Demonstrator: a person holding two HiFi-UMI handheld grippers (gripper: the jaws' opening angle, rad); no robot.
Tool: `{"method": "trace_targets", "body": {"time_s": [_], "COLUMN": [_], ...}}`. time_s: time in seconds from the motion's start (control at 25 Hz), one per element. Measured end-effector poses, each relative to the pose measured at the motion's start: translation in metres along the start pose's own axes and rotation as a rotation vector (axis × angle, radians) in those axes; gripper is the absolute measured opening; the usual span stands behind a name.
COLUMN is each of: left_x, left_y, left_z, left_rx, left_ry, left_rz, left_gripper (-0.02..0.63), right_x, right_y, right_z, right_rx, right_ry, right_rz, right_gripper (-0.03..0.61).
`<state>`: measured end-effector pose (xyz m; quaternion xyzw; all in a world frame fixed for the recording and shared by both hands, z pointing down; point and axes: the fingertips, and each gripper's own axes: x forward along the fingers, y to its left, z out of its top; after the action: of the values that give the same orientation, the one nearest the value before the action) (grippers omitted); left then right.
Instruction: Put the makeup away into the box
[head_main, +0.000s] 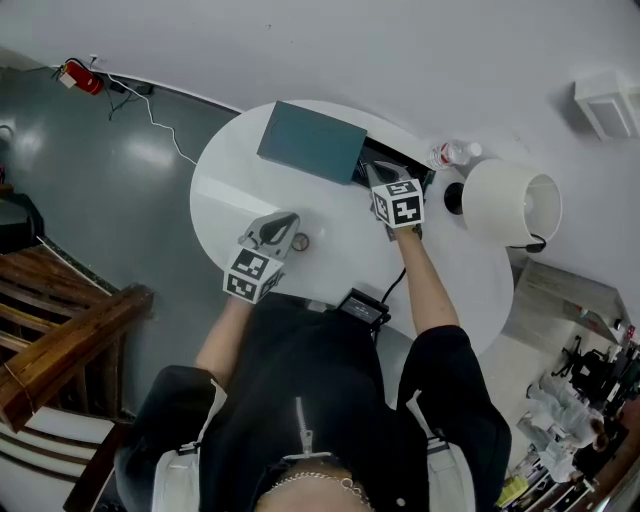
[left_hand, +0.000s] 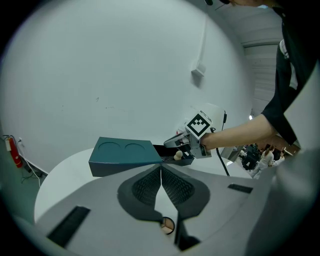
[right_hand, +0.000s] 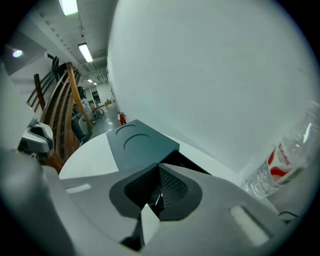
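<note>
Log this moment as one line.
left tool: shut, near small round item | right tool: shut, empty, over part-open box

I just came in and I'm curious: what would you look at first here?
First the teal box on the round white table's far side, its dark inside open at one end. The right gripper hangs over that opening, jaws together; the left gripper is nearer the person, beside a small round thing. A white lamp shade stands at the right.

A white lamp (head_main: 510, 200) and a plastic bottle (head_main: 452, 153) sit at the round table's (head_main: 235, 190) far edge.
</note>
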<state>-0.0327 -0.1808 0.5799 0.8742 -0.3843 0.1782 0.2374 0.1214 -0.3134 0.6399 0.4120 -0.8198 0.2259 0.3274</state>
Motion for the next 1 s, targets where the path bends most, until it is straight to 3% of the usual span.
{"method": "trace_targets", "body": {"time_s": [0.72, 1.0], "left_x": [-0.057, -0.087], "left_y": [-0.034, -0.043], "left_z": [-0.029, -0.049], "left_rx": [-0.022, -0.051], "left_ry": [-0.05, -0.057], "left_rz": [0.109, 0.176], "left_gripper": [0.014, 0.014], "right_x": [-0.034, -0.035], "right_y": [0.097, 0.152], "right_z": [-0.031, -0.056], "right_rx": [-0.117, -0.259], "right_ry": [-0.032, 0.01], "right_rz": [0.174, 0.291], "right_gripper": [0.005, 0.007]}}
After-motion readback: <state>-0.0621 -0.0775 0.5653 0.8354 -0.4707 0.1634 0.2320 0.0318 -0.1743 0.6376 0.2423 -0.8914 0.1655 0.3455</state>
